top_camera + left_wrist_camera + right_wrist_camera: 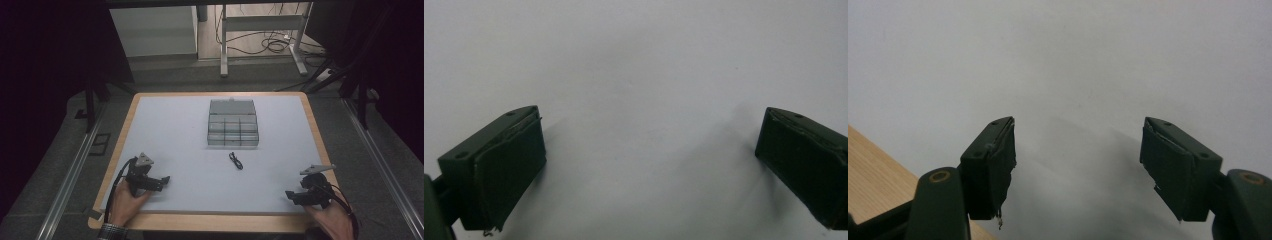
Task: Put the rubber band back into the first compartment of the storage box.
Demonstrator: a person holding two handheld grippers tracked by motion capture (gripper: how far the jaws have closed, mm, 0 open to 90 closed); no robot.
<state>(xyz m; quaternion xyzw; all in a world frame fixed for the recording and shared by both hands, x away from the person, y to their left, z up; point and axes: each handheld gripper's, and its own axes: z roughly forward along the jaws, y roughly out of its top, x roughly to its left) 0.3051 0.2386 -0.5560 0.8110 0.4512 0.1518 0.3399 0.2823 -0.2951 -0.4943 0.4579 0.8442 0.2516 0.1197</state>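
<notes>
White surface (175,130), tray (233,123) far, cable (236,160) near it; I've got both grippers (165,180) (290,196) resting, jaws spread, empty.

One table (175,130) carries everything. On it stands one grey box (233,124), toward the far edge, with its lid open; its tray shows a grid of compartments, three across, though the number of rows is hard to tell. One small black cable (236,160) lies just off the box's near side. Two grippers rest by the near edge: the left gripper (163,181) close to the near left corner, the right gripper (291,196) close to the near right corner. Each has two black jaws, spread apart with nothing between them. Two hands hold them, one each.
</notes>
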